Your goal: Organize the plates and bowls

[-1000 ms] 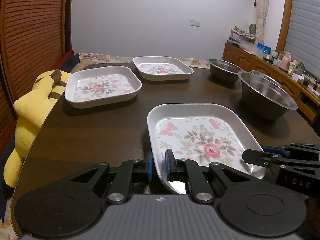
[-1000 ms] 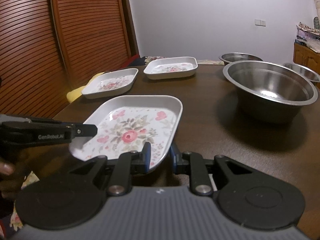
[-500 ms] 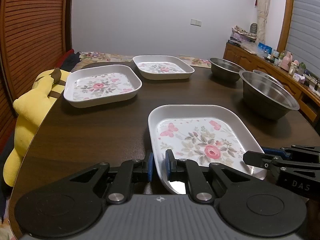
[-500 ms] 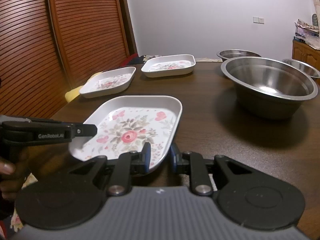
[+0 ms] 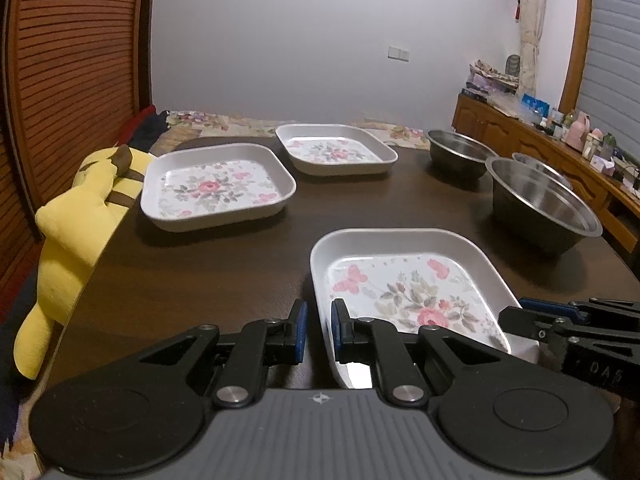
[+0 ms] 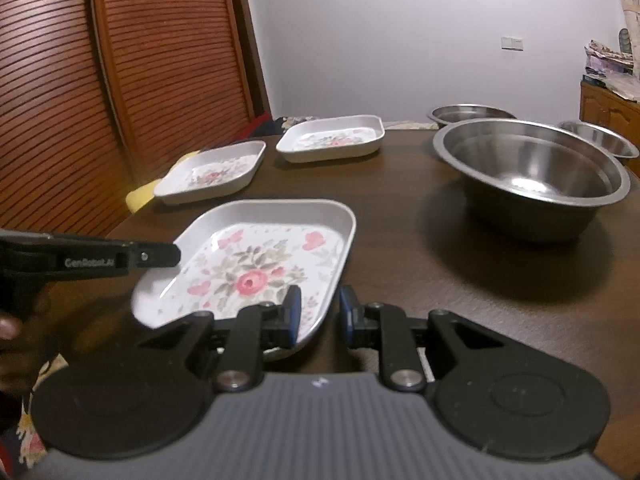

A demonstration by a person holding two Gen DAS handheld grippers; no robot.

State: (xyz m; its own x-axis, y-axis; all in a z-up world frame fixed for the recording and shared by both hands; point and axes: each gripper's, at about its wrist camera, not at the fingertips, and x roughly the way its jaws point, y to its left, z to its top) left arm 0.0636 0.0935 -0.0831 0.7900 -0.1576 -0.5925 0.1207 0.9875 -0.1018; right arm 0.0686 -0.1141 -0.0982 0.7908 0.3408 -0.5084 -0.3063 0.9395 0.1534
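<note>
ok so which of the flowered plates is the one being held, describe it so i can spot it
On the dark wooden table, find the three square white floral plates. The held plate is nearest the camera, alone in front of the large steel bowl, with both tools clamped on its rim.

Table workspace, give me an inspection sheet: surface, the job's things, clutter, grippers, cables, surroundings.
Surface: dark wooden table, bare between the dishes.
Job's things: three floral plates, the near plate gripped on both sides, the middle plate and the far plate resting apart; three steel bowls, the large bowl nearest, two smaller bowls behind.
Clutter: yellow plush toy at the table's left edge.
Grippers: left gripper shut on the near plate's left rim; right gripper shut on its right rim.
Cables: nothing seen.
Surroundings: slatted wooden door, white wall, sideboard crowded with small items.
</note>
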